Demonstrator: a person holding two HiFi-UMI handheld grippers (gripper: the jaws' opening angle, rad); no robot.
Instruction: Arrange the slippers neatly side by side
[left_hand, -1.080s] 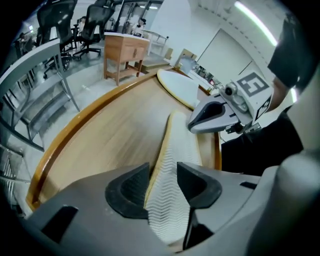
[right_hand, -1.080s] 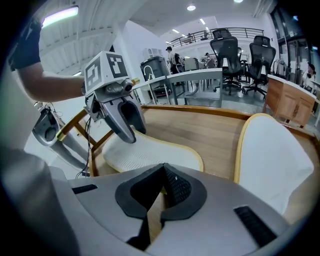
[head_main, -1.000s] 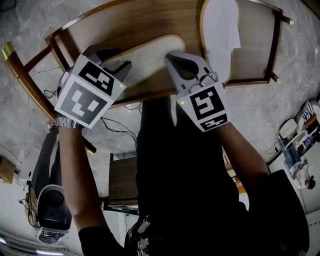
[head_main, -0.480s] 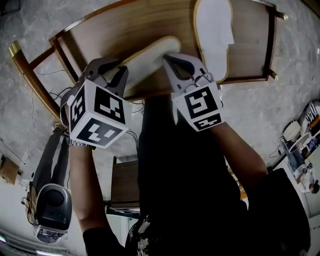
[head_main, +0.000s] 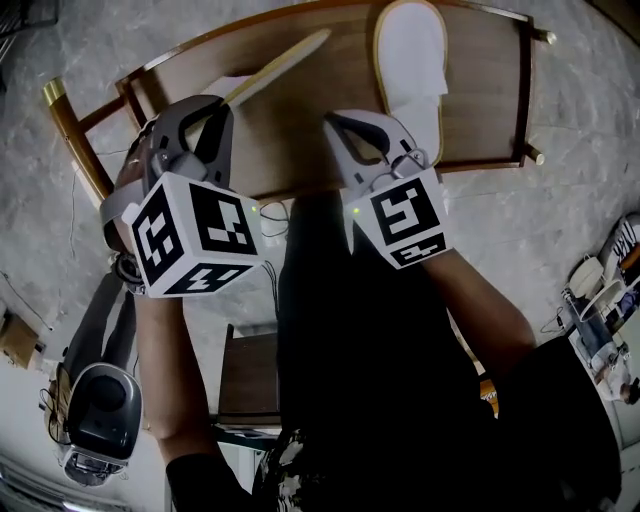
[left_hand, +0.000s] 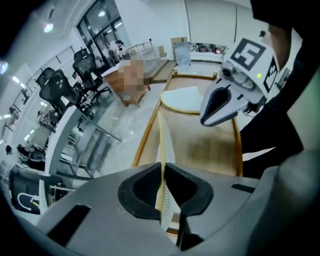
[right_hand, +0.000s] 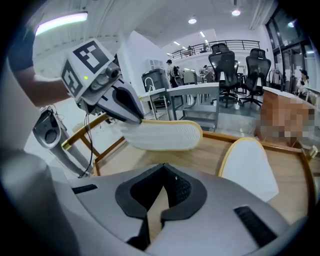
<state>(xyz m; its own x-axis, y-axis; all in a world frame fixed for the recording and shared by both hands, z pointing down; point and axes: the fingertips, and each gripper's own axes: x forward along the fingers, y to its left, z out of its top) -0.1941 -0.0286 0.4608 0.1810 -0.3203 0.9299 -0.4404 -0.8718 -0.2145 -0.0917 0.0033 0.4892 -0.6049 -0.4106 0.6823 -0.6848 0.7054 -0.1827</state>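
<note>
A white slipper with a tan rim (head_main: 275, 68) hangs edge-on above the wooden table (head_main: 300, 150). My left gripper (head_main: 215, 108) is shut on its near end, and its jaws have just been closing on it. In the left gripper view the thin slipper edge (left_hand: 162, 145) runs between the pads. The right gripper view shows its ribbed sole (right_hand: 165, 135) under the left gripper (right_hand: 125, 107). The second slipper (head_main: 410, 70) lies flat at the table's far right. My right gripper (head_main: 337, 125) hovers shut and empty near the table's front edge, beside that slipper (right_hand: 250, 170).
The table has a raised wooden rim (head_main: 530, 90) and stands on a grey stone floor. Cables (head_main: 270, 215) trail under its front edge. A grey device (head_main: 100, 410) stands at the lower left. Office chairs (right_hand: 235, 65) and desks stand further off.
The slipper that lay sole-up on the table is now clamped in the left gripper, lifted and turned on edge. The left gripper rose and rolled. The right gripper rose a little.
</note>
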